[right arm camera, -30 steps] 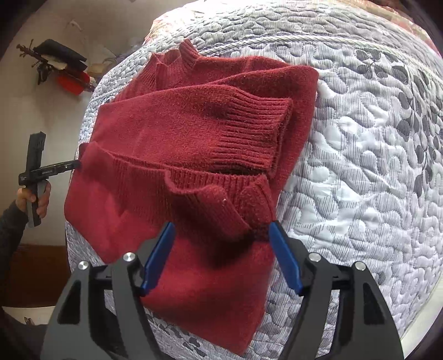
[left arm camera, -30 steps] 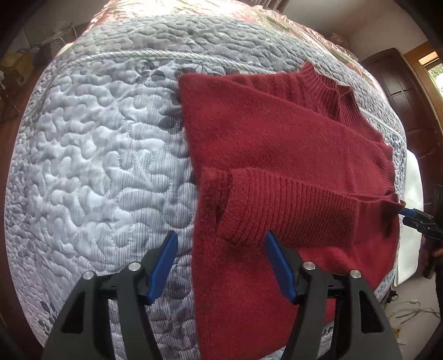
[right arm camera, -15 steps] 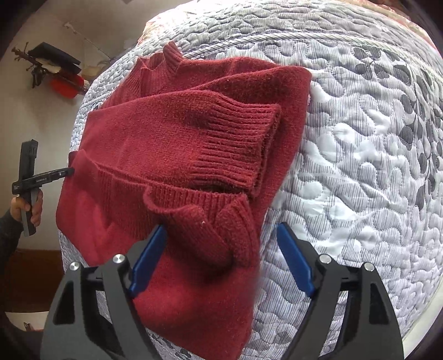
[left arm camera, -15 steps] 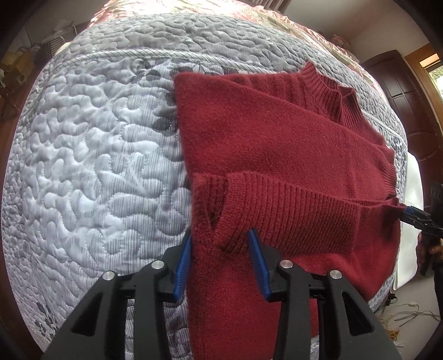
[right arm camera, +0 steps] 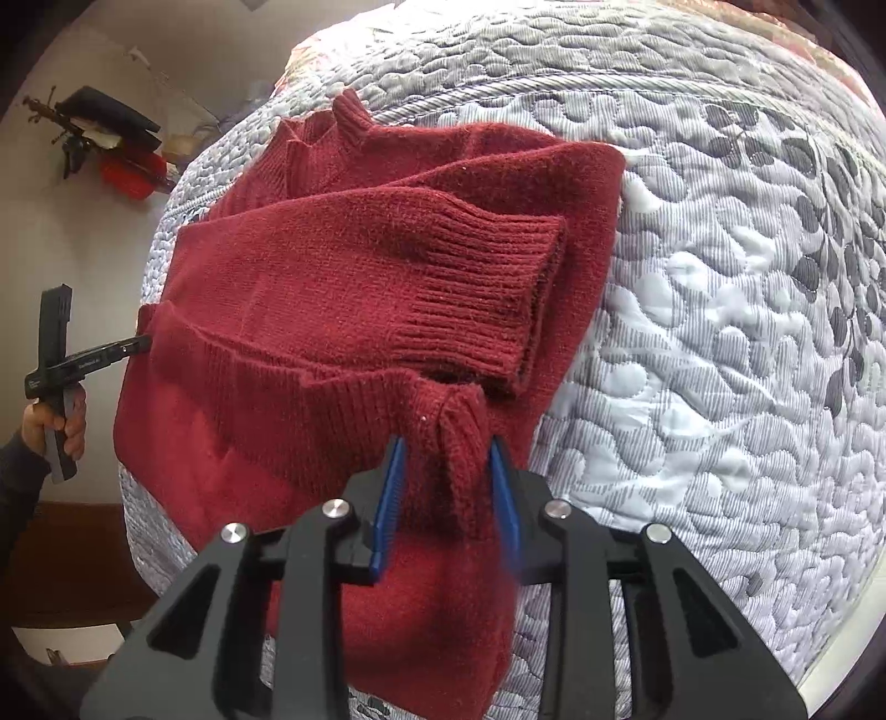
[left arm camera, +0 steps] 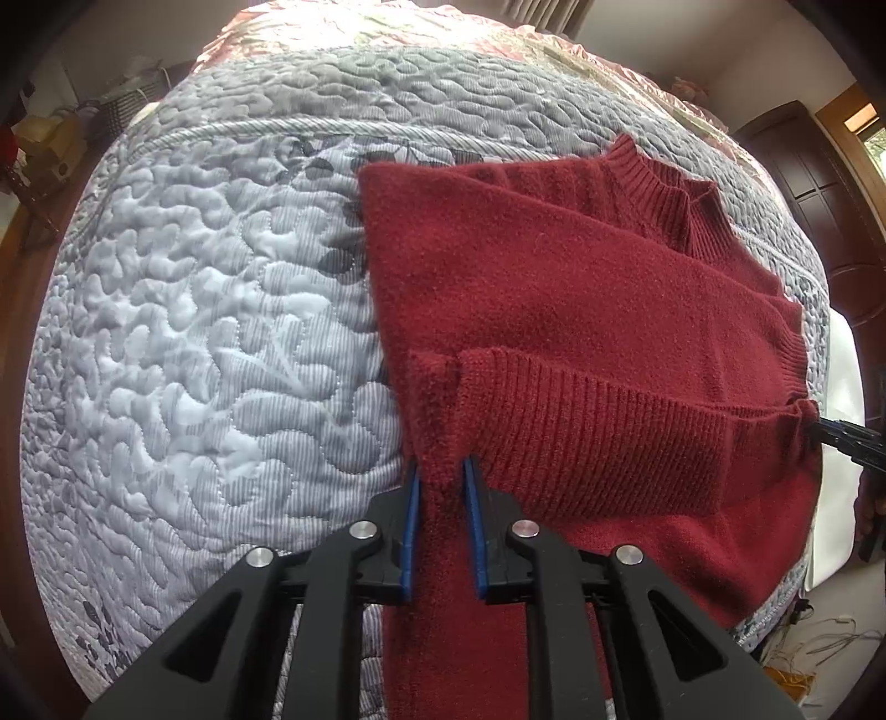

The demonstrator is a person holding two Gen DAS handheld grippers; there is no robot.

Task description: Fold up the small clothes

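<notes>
**On a quilted bed, two hand-held grippers pinch a red sweater**

Nearest the left wrist camera, the left hand-held gripper [left arm camera: 443, 476] has its blue-lined jaws drawn together on a raised pinch of the red sweater [left arm camera: 581, 310], at the sweater's left edge where the ribbed hem band is turned back over the body. Nearest the right wrist camera, the right hand-held gripper [right arm camera: 449, 454] is likewise clamped on a bunched corner of the same ribbed band at the sweater's opposite edge; its right finger looks blurred.

Beyond the grippers, the sweater lies spread on a grey-white quilted bedspread [left arm camera: 210, 343] that covers the bed. Both sleeves are folded in across the sweater's body, and one ribbed cuff [right arm camera: 498, 288] lies on top just past the right gripper. Farther still, the ribbed collar [left arm camera: 664, 194] marks the sweater's far end.

Past the sweater's left edge in the right wrist view, a hand [right arm camera: 55, 426] in a dark sleeve holds the left gripper's handle. Behind the sweater, the bedspread gives way to a pink floral cover [left arm camera: 443, 33], and a dark wooden door [left arm camera: 819, 183] stands beyond the bed.
</notes>
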